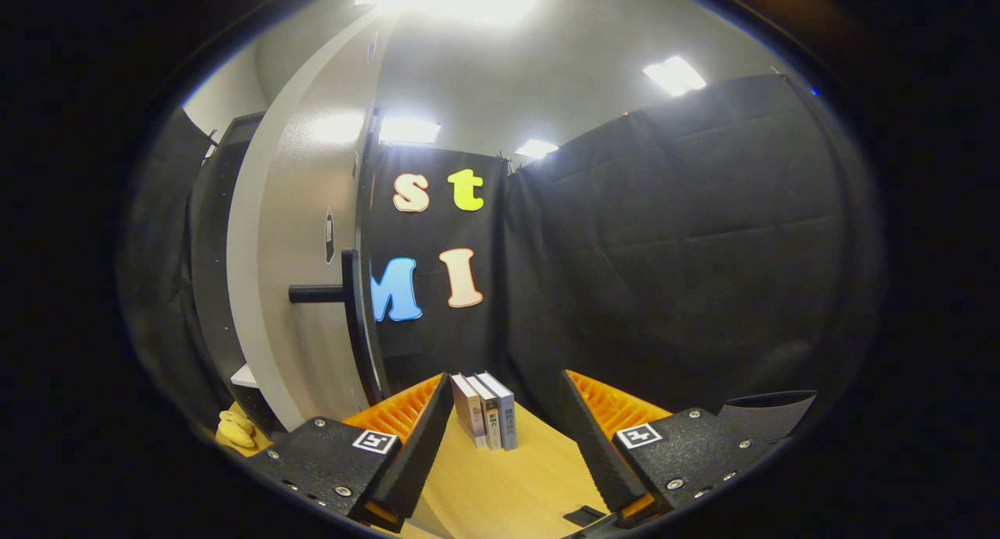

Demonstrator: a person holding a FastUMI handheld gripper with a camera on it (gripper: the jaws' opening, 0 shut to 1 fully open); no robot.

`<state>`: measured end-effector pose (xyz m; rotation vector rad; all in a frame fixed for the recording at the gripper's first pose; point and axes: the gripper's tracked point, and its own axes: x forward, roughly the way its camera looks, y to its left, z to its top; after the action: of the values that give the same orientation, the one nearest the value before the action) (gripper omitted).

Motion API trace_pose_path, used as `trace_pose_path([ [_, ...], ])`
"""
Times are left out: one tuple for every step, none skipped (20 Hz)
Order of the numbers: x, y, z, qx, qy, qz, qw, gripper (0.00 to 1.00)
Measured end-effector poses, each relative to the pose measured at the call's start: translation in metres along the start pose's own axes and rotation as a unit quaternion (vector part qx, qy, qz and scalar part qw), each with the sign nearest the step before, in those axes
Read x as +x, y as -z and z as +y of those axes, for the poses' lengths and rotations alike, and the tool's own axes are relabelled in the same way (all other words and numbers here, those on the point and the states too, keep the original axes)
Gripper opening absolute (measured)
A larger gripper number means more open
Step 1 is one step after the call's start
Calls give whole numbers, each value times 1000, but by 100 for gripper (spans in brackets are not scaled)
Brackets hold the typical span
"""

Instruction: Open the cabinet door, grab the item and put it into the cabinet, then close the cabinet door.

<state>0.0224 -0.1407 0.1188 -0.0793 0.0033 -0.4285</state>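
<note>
The cabinet door [312,234] stands swung open to the left of my fingers, pale grey, with a dark bar handle [328,293] sticking out from its face. Behind it the dark cabinet body [211,273] shows a pale shelf [244,376] inside. A small yellow plush toy [236,428] lies on the wooden table at the foot of the cabinet, left of my left finger. My gripper [508,437] is open above the table with nothing between its fingers. Its fingers point past the door's edge toward the books.
Three books [486,408] stand upright on the wooden table [500,484] just ahead, between my fingers. Black cloth walls close in the back and right. A small dark flat piece [582,515] lies on the table near the right finger.
</note>
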Motion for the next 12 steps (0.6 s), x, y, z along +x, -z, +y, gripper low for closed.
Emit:
trace_pose_path([
  [-3,0,6,-1,-5,-1,1000,86],
  [-5,0,11,-1,-10,-1,1000,86],
  [-9,0,16,-1,-15,-1,1000,86],
  [-11,1,21,-1,-20,-1,1000,86],
  [-14,0,27,-2,-26,0,1000,86],
  [-15,1,32,-2,-31,0,1000,86],
  [-18,0,37,-3,-35,0,999,86],
  [-19,1,43,-4,-39,0,999,86],
  [-21,1,48,-4,-44,0,999,86],
  [-22,1,54,-4,-49,0,999,86],
  [-24,1,59,-4,-55,0,998,86],
  [-25,2,64,-3,-60,1,998,86],
])
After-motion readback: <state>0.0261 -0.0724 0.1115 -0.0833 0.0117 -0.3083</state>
